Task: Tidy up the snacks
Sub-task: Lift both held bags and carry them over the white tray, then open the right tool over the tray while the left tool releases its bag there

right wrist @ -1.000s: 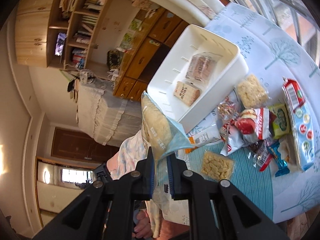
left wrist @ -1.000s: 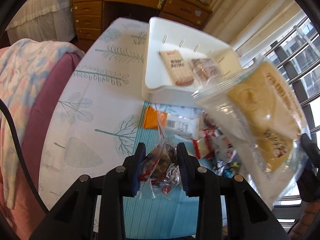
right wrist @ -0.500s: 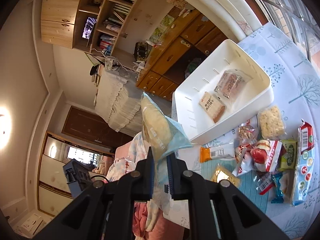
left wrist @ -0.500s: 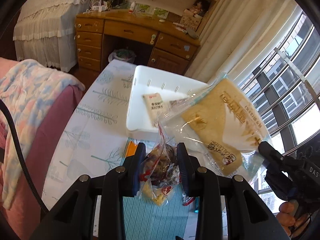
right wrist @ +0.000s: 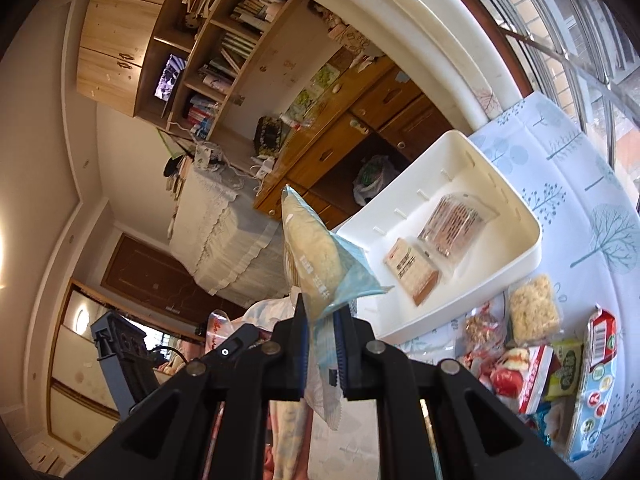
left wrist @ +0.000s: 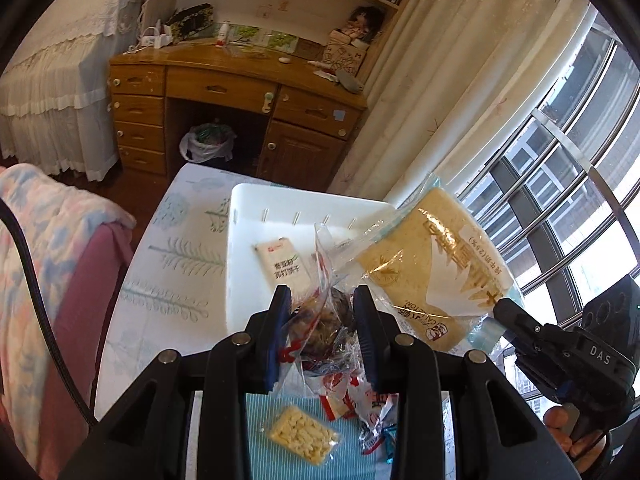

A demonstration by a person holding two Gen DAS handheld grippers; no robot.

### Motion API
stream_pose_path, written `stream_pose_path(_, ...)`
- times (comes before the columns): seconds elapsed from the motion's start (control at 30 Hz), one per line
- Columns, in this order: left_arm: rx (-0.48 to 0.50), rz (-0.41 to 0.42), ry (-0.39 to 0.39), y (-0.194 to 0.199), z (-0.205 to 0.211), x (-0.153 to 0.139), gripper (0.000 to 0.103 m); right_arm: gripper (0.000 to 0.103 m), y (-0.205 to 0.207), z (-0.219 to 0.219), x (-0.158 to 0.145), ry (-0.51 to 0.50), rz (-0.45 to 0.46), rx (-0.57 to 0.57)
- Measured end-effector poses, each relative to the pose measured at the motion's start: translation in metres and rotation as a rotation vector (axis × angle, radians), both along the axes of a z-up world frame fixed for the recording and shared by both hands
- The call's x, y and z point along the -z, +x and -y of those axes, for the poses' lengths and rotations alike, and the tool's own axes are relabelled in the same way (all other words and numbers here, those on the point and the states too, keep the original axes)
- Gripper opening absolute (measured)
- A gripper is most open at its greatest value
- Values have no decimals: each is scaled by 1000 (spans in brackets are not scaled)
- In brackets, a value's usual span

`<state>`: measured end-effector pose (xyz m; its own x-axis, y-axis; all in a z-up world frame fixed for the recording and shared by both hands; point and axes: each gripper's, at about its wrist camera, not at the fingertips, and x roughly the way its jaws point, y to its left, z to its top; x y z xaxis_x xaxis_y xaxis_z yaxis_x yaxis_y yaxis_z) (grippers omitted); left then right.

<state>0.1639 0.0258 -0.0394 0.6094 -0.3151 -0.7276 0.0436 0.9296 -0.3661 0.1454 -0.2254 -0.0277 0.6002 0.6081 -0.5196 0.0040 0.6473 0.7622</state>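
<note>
My left gripper (left wrist: 320, 312) is shut on a clear packet of dark snacks (left wrist: 324, 320), held in the air over the near edge of the white bin (left wrist: 240, 264). My right gripper (right wrist: 320, 320) is shut on the corner of a large yellow cake bag (right wrist: 310, 256); in the left wrist view that cake bag (left wrist: 436, 276) hangs over the bin's right side, with the right gripper (left wrist: 500, 312) at its lower corner. Two wrapped snacks lie in the white bin (right wrist: 520, 256): a beige packet (right wrist: 412, 272) and a clear-wrapped one (right wrist: 456, 224).
Loose snacks lie on the patterned tablecloth (right wrist: 580, 200) near the bin: a noodle block (right wrist: 534, 308), a red packet (right wrist: 524, 372) and a tall blue-and-red pack (right wrist: 596, 380). A yellow puffed-snack bag (left wrist: 302, 436) lies below my left gripper. A wooden desk (left wrist: 224, 100) and a pink-covered chair (left wrist: 60, 280) stand nearby.
Both grippers have risen with their packets and swung toward the bin. The table and bin look smaller and lower now, and the cake bag has moved in over the bin's right side.
</note>
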Motion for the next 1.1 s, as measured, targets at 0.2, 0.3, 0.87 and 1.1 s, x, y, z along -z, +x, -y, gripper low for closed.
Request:
stream_pose_path(0.2, 54, -20, -16, 41, 1, 17, 31, 11, 23, -11, 4, -119, 6, 33)
stream_pose_path(0.3, 74, -43, -14, 59, 0, 32, 31, 11, 33, -18, 12, -173, -2, 43)
stream_pose_path(0.87, 80, -133, -10, 103, -11, 82, 29, 22, 72, -38, 47, -299, -102, 24)
stream_pose_path(1.1, 59, -128, 51, 95, -9, 73, 30, 29, 70, -35, 43, -281, -92, 22)
